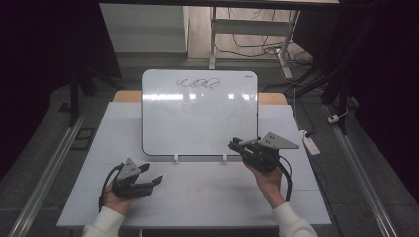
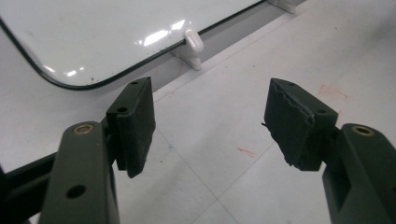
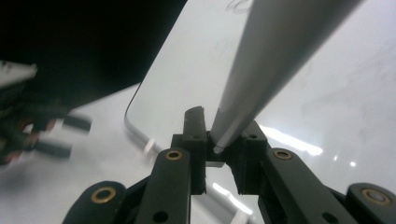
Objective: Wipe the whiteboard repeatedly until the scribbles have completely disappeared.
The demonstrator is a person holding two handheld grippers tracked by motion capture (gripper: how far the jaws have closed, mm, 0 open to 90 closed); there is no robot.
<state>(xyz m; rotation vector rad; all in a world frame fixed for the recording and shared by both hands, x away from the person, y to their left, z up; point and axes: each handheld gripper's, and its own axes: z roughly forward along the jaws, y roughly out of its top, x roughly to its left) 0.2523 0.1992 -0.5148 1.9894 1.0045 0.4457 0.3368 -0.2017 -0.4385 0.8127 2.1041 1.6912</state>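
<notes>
Whiteboard (image 1: 197,116): propped on table (image 1: 207,197), scribble at top. Pen (image 3: 275,60): clamped at one end by right gripper (image 1: 237,144). Left gripper (image 2: 210,121): spread, empty. Risk: pen may be levered loose if pressed hard.

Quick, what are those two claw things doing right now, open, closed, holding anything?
Left gripper: open, holding nothing, over the table.
Right gripper: shut on a grey marker, in front of the whiteboard.
</notes>
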